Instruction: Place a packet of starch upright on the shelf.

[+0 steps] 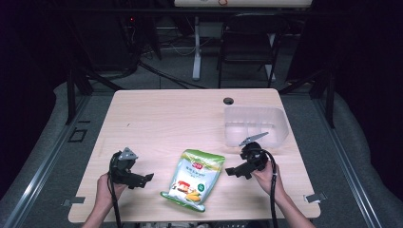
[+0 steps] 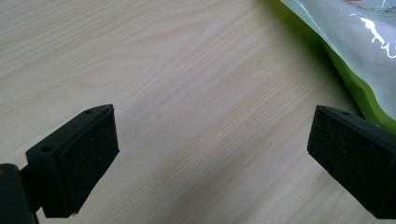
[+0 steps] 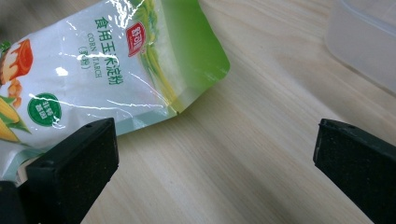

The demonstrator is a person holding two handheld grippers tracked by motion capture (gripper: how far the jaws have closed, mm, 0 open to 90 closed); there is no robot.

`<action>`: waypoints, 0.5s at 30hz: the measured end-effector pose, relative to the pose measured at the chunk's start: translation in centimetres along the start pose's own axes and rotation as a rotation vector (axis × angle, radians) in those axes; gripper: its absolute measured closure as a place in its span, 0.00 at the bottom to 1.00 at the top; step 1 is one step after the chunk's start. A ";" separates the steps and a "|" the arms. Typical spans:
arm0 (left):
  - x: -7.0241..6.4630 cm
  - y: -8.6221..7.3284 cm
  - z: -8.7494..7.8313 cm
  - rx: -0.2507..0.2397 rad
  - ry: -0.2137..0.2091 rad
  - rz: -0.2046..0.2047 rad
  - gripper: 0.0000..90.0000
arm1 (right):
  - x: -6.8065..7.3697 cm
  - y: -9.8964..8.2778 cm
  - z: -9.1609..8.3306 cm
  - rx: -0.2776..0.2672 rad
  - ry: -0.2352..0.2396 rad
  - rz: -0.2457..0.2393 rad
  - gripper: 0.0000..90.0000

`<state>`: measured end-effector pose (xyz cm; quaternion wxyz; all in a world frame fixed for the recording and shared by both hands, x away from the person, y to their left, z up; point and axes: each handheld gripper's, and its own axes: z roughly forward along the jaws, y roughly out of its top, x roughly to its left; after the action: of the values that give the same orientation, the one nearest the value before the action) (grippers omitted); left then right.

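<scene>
A: Item 1, the corn starch pouch (image 1: 194, 179): where does it lie?

B: Flat on the table (image 1: 161, 118), near my edge, between my 2 grippers, label up, green and white, glossy film. In the right gripper view its upper corner (image 3: 205, 60) points toward the container.

A: Item 2, grippers?

B: My left gripper (image 1: 148, 177) sits just left of the pouch, jaws spread wide, nothing between them; the left gripper view has the pouch's green edge (image 2: 359, 88) at the far right. My right gripper (image 1: 230, 171) sits just right of the pouch, jaws equally wide and empty.

A: Item 3, surroundings?

B: 1 clear plastic container (image 1: 255, 124), empty as far as I can tell, behind the right gripper. 1 chair (image 1: 249, 40) beyond the table.

A: Handling note?

B: My judgement: take the pouch by a sealed edge, not the bulging middle. The film looks slick, so slide 1 jaw under the rim, close firmly, lift level, then carry it toward the container
</scene>
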<state>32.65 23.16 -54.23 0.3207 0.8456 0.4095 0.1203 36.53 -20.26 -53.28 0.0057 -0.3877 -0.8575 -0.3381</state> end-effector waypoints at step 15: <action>0.0 -0.1 -0.1 -0.003 0.002 0.001 0.02 | 0.4 2.4 2.3 0.022 0.035 -0.019 0.00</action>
<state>32.54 23.30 -54.18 0.3213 0.8452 0.4093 0.1218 38.47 -17.53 -53.57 0.0218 -0.3735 -0.8646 -0.3353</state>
